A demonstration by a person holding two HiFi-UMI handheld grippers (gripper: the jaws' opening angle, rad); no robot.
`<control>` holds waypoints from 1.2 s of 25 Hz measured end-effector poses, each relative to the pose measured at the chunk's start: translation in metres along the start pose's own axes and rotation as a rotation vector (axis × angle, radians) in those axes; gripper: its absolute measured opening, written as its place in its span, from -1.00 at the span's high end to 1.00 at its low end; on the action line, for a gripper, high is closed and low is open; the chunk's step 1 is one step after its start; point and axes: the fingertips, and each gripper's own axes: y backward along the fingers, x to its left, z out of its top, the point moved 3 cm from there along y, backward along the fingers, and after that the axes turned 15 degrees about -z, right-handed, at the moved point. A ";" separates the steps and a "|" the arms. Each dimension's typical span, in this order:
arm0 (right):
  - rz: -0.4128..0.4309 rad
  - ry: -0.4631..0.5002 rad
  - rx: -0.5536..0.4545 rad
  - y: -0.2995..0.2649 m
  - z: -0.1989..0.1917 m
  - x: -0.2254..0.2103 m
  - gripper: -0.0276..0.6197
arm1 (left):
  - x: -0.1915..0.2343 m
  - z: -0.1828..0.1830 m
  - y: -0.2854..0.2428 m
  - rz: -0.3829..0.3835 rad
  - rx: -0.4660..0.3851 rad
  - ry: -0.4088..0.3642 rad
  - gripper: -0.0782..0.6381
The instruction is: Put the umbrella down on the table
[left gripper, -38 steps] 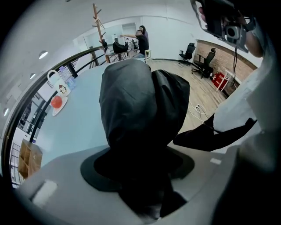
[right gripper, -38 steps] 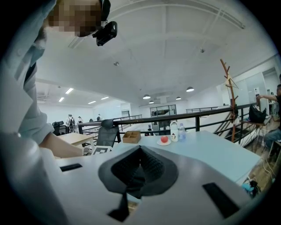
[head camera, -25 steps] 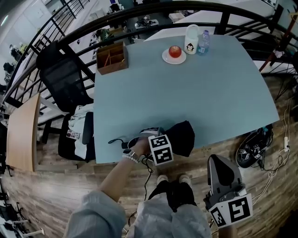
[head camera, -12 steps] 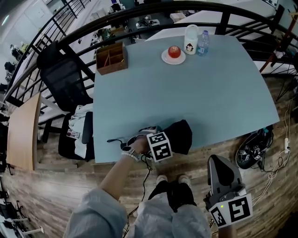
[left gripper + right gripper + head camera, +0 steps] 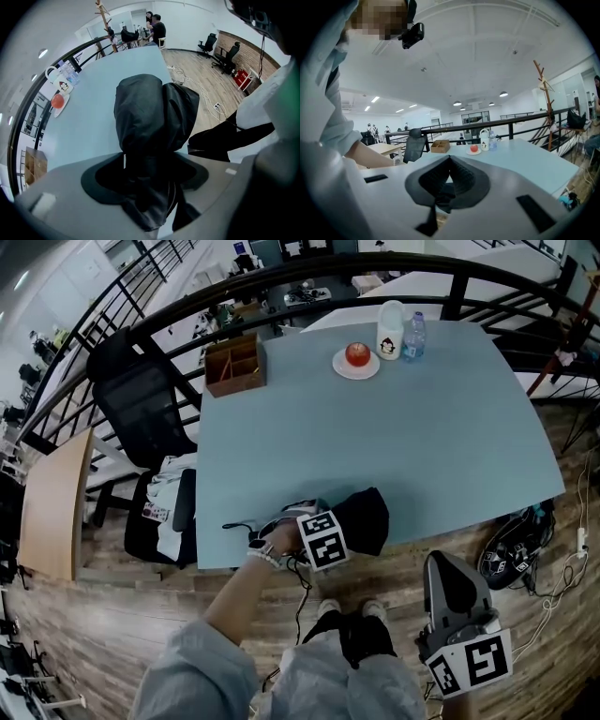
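A folded black umbrella [image 5: 364, 517] lies on the light blue table [image 5: 375, 437], close to its near edge. My left gripper [image 5: 319, 524] points steeply down over the umbrella's left end. In the left gripper view the umbrella [image 5: 150, 112] runs between the jaws of the left gripper [image 5: 150, 174]. The jaws are opening, and a thin gap shows beside the left pad [image 5: 105, 176]. My right gripper [image 5: 442, 565] hangs off the table at the lower right, above the wooden floor. In its own view the right gripper [image 5: 449, 161] is shut, with nothing in it.
At the table's far side stand a wooden box [image 5: 234, 364], a plate with an apple [image 5: 356, 357], a white jug [image 5: 388, 329] and a water bottle [image 5: 413, 334]. A black office chair [image 5: 141, 409] stands to the left. A black railing [image 5: 309, 273] curves behind the table.
Only the head view has shifted a little. Both grippers and the umbrella keep their places.
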 end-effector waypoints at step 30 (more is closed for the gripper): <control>0.171 0.067 -0.100 -0.021 0.041 0.041 0.92 | -0.029 0.007 0.157 0.136 -0.663 0.199 0.27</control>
